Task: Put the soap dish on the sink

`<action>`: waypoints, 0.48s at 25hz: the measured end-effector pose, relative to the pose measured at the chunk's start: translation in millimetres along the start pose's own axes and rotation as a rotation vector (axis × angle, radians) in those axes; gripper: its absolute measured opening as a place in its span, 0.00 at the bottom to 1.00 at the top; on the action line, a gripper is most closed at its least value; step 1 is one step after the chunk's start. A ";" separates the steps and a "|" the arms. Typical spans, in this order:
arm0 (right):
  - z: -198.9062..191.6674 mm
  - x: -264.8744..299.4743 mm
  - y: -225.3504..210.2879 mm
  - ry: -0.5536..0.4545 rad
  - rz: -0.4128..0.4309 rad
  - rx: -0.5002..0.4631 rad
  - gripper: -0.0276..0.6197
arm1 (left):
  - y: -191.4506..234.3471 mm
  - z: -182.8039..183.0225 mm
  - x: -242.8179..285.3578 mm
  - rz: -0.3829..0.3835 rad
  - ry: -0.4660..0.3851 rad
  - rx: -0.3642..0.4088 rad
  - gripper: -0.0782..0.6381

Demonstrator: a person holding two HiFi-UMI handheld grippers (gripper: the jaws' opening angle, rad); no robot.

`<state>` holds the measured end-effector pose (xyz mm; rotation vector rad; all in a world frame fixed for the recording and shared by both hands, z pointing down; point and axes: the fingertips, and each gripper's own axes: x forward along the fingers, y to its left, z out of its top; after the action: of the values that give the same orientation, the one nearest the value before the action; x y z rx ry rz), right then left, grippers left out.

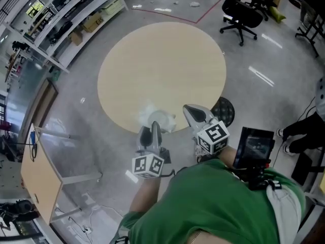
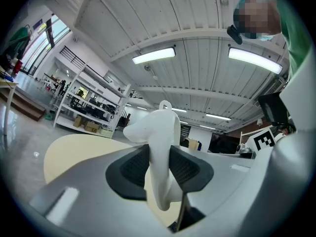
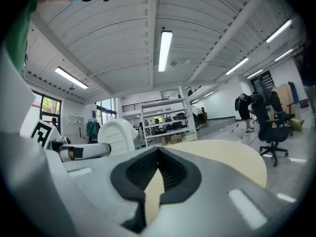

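Holding the dish: the left gripper (image 1: 155,127) is clamped on a white soap dish (image 1: 158,119).
Grip: in the left gripper view the dish (image 2: 159,130) is pinched on edge between the two black pads (image 2: 131,169), and its upper part is seen standing above the jaws.
Dish place: it is carried at the near rim of the table (image 1: 162,60); whether it touches the top cannot be told.
Right gripper: the right gripper (image 3: 158,174) is seen with its jaws brought together at the tips and nothing between them; it is held just beside the left one, over the same rim.
Table: round, beige, set on a grey floor (image 1: 86,151).
Person: a green shirt (image 1: 223,202) is seen from above at the bottom edge.
Surroundings: shelves (image 1: 66,19) are seen at the upper left, and an office chair (image 1: 242,17) at the upper right.
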<state>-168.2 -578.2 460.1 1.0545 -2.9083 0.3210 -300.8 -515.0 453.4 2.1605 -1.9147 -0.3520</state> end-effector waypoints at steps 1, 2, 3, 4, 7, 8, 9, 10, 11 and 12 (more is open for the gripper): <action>1.3 5.2 -6.0 0.001 0.006 0.004 0.05 | 0.7 0.3 6.6 0.008 0.001 0.003 0.29; 1.9 10.6 -11.1 0.003 0.013 0.009 0.05 | 1.8 0.6 12.5 0.016 0.002 0.005 0.29; 1.6 15.9 -15.2 0.003 0.020 0.013 0.05 | 3.4 0.9 17.5 0.026 0.005 0.007 0.29; 0.5 21.1 -18.7 0.003 0.028 0.016 0.05 | 5.1 0.8 21.8 0.037 0.009 0.010 0.29; -1.9 34.9 -32.6 0.004 0.054 0.022 0.05 | 9.0 -0.6 37.4 0.073 0.017 0.019 0.29; -1.4 38.4 -37.9 0.003 0.061 0.024 0.05 | 9.7 -1.0 43.2 0.083 0.017 0.021 0.29; -0.6 41.5 -43.3 0.003 0.065 0.024 0.05 | 10.2 -1.2 48.9 0.091 0.017 0.023 0.29; 0.3 44.7 -49.1 0.003 0.067 0.024 0.05 | 10.6 -1.3 54.9 0.096 0.017 0.025 0.29; 0.9 48.4 -55.2 0.006 0.067 0.025 0.05 | 11.3 -1.6 61.2 0.098 0.015 0.029 0.29; 1.0 52.3 -60.8 0.012 0.065 0.027 0.05 | 12.7 -2.4 66.9 0.096 0.012 0.035 0.29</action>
<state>-169.6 -657.0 475.4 0.9591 -2.9411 0.3686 -304.2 -582.9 458.1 2.0783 -2.0232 -0.2892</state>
